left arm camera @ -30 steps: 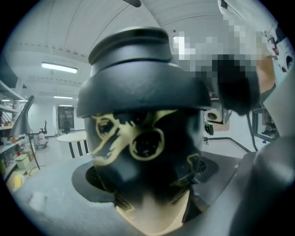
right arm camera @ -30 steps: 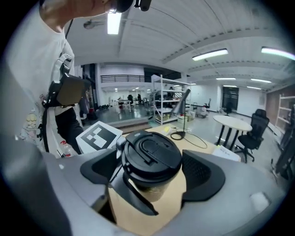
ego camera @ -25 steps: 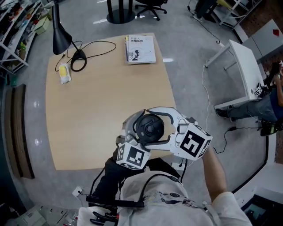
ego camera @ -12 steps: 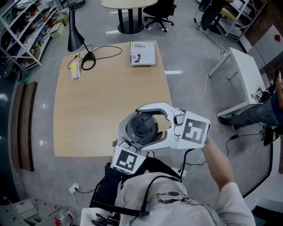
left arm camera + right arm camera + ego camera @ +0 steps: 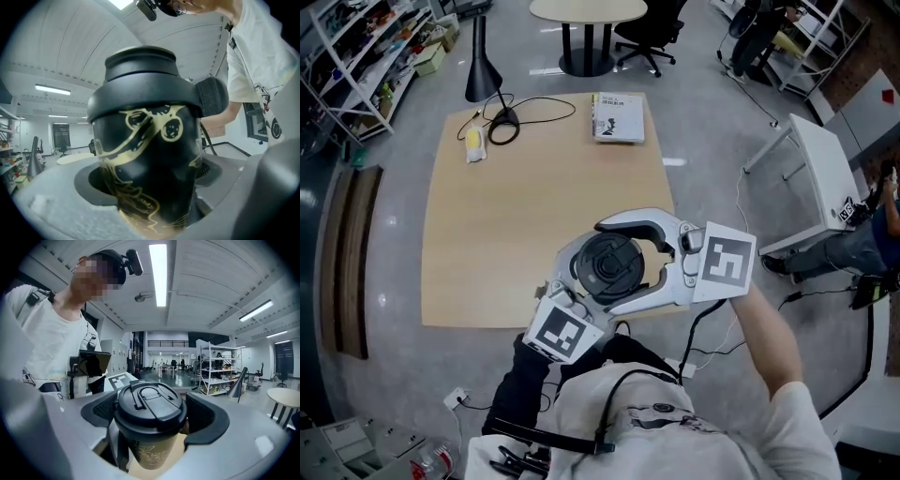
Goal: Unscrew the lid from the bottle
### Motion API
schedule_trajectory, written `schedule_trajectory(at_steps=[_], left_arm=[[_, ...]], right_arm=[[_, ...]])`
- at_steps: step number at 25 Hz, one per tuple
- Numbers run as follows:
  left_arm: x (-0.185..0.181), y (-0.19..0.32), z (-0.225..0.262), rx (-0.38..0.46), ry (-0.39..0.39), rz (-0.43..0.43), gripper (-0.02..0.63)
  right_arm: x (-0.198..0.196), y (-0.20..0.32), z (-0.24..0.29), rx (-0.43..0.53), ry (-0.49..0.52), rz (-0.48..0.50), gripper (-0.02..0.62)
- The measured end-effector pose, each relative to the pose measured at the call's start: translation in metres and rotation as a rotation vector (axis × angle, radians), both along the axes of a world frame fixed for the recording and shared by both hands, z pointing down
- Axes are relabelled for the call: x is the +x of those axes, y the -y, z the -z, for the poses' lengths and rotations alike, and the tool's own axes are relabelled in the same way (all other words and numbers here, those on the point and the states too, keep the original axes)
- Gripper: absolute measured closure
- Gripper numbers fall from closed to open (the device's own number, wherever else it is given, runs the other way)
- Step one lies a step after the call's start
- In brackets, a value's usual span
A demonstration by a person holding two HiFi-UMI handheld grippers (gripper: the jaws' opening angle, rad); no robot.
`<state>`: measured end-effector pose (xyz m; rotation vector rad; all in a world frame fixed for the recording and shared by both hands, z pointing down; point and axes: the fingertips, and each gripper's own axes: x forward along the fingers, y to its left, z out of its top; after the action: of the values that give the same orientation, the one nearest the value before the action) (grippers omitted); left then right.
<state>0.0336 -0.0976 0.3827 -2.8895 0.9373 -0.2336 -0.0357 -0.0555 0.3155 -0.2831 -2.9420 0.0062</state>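
Bottle point(image 5: 150, 154) and lid point(image 5: 149, 405) need opposite handling, I judge: the body should be kept from turning while the lid is turned squarely about the upright axis, with no tilt and firm pressure so the pads don't slip. The left gripper point(image 5: 150, 192) is clamped on the black, gold-drawn body just below the lid. The right gripper point(image 5: 152, 414) closes on the lid from the opposite side. Both hold the bottle in the air above the counter's point(image 5: 487, 234) near edge, toward its near right corner.

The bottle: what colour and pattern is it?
The bottle is black with gold line drawings, its lid plain black; left gripper view shows it best.
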Motion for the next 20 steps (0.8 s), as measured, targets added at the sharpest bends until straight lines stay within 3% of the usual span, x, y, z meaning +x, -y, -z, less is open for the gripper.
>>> schedule_trajectory(at_steps=[5, 10, 12, 14, 15, 18, 20], left_arm=[[-0.031, -0.010, 0.010, 0.013, 0.024, -0.095, 0.147], [-0.026, -0.045, 0.022, -0.057, -0.050, -0.365, 0.153], [-0.028, -0.047, 0.022, -0.076, -0.065, -0.388, 0.153], [-0.036, -0.039, 0.021, -0.085, -0.071, -0.333, 0.155], [-0.042, -0.030, 0.019, -0.087, -0.065, -0.272, 0.156], [-0.067, 0.003, 0.014, -0.056, 0.008, 0.003, 0.156], [-0.078, 0.020, 0.015, -0.029, 0.041, 0.151, 0.156]], right_arm=[[-0.033, -0.008, 0.010, -0.011, 0.018, 0.057, 0.137], [-0.037, -0.032, 0.019, -0.092, -0.005, 0.303, 0.137], [-0.038, -0.034, 0.018, -0.091, -0.041, 0.363, 0.135], [-0.040, -0.025, 0.015, -0.030, -0.080, 0.337, 0.132], [-0.041, -0.015, 0.017, 0.015, -0.078, 0.270, 0.102], [-0.040, 0.017, 0.031, 0.096, -0.011, -0.067, 0.074], [-0.041, 0.024, 0.023, 0.105, -0.018, -0.224, 0.072]])
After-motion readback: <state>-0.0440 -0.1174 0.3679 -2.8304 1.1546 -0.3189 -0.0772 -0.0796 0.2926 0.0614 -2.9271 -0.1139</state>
